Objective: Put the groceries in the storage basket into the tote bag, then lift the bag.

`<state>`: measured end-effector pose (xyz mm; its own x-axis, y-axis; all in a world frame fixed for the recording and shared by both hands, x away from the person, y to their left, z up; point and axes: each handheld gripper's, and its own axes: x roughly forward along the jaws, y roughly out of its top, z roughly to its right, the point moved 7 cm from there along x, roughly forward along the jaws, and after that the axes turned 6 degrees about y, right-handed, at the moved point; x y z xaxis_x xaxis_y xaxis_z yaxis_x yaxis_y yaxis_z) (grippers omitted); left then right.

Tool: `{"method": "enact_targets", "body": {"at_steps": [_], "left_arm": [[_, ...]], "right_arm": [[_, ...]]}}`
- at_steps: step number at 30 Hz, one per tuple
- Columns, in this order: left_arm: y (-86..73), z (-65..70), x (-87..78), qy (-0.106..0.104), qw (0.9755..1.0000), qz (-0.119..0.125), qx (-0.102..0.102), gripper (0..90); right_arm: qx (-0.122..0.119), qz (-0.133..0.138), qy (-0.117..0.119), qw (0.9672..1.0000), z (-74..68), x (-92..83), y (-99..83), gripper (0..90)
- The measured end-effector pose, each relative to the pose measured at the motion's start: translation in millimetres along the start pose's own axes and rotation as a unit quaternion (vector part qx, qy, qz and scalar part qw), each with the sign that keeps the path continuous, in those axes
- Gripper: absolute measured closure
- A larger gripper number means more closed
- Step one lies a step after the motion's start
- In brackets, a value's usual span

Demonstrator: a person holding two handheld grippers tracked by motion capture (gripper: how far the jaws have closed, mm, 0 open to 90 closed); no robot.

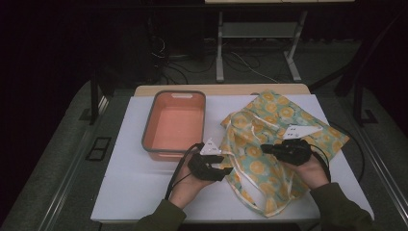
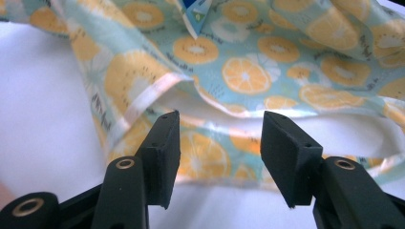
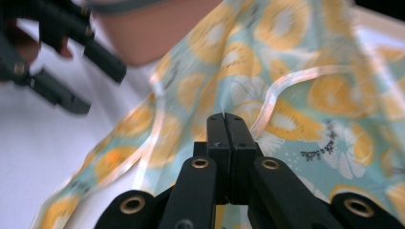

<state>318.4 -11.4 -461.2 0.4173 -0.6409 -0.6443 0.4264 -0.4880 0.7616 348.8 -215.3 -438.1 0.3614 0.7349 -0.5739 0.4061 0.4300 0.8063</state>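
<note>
Nearest the person, the left gripper (image 1: 226, 169) sits at the cloth's (image 1: 269, 139) left edge with its jaws apart, nothing between them. The right gripper (image 1: 266, 148) rests on the cloth's middle, jaws pressed together on a pinch of fabric. The citrus-print cloth lies crumpled on the white tabletop (image 1: 139, 183). Farther back, left of the cloth, stands an orange bin (image 1: 174, 125) with a grey rim, empty.

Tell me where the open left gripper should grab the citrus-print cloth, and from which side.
Grip the pale hemmed edge of the citrus-print cloth, probably best. It stands raised in a fold just ahead of the open left gripper, so the jaws can straddle it. Come from the cloth's left side, the tub side, low over the white table. The right gripper is shut on the cloth.
</note>
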Motion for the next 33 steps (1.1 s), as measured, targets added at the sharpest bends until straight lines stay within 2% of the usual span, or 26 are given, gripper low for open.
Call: {"method": "enact_targets", "body": {"at_steps": [3, 8, 11, 13, 15, 18, 21, 23, 25, 26, 28, 31, 33], "left_arm": [[-5.9, 0.5, -1.6, -0.004, 1.0, -0.004, -0.001, 47.3], [-9.3, -1.9, -0.3, -0.004, 0.9999, -0.005, -0.008, 47.3], [-9.7, -3.5, -0.4, -0.005, 0.9999, -0.005, -0.01, 47.3], [-10.2, -3.4, 0.1, -0.004, 0.9999, -0.007, -0.009, 47.3], [-10.4, -3.5, 0.5, -0.005, 0.9999, -0.007, -0.009, 47.3], [-10.8, -3.6, 0.8, -0.003, 0.9999, -0.008, -0.008, 47.3], [-10.2, -3.3, 1.1, -0.003, 0.9999, -0.007, -0.008, 47.2], [-10.0, -3.4, 1.4, -0.002, 0.9999, -0.007, -0.01, 47.2], [-10.0, -4.0, 1.4, 0.0, 0.9999, -0.006, -0.01, 47.2], [-9.9, -4.4, 1.1, 0.0, 0.9999, -0.006, -0.01, 47.2], [-9.5, -5.2, 0.6, 0.002, 0.9999, -0.004, -0.012, 47.2], [-7.8, -6.7, 0.3, 0.005, 0.9999, -0.001, -0.012, 47.0], [-5.0, -7.5, -0.1, 0.009, 0.9999, 0.004, -0.013, 46.6]], "right_arm": [[-0.01, -0.024, 0.009, 0.9996, -7.0, 8.6, -8.4, 89.7], [-0.007, -0.059, 0.012, 0.9982, -8.0, 26.0, -21.6, 87.0], [0.002, -0.055, 0.009, 0.9984, -10.1, 26.9, -21.9, 70.7], [0.007, -0.046, 0.009, 0.9989, -14.7, 23.0, -19.8, 66.9], [0.0, -0.039, 0.013, 0.9992, -23.9, 18.4, -19.7, 65.1], [-0.004, -0.044, 0.03, 0.9986, -39.2, 15.7, -25.4, 62.8], [-0.012, -0.072, 0.033, 0.9968, -49.0, 21.6, -38.8, 57.0], [-0.011, -0.094, 0.035, 0.9949, -50.6, 28.9, -48.9, 53.6], [-0.018, -0.114, 0.027, 0.993, -50.0, 35.0, -55.5, 50.9], [-0.022, -0.121, 0.027, 0.992, -49.7, 36.8, -57.4, 51.9], [-0.033, -0.121, 0.014, 0.992, -46.9, 36.8, -57.7, 63.9], [-0.039, -0.121, 0.008, 0.9918, -43.0, 34.6, -58.5, 85.8], [-0.052, -0.123, -0.001, 0.991, -41.4, 33.9, -57.6, 89.7]]}}
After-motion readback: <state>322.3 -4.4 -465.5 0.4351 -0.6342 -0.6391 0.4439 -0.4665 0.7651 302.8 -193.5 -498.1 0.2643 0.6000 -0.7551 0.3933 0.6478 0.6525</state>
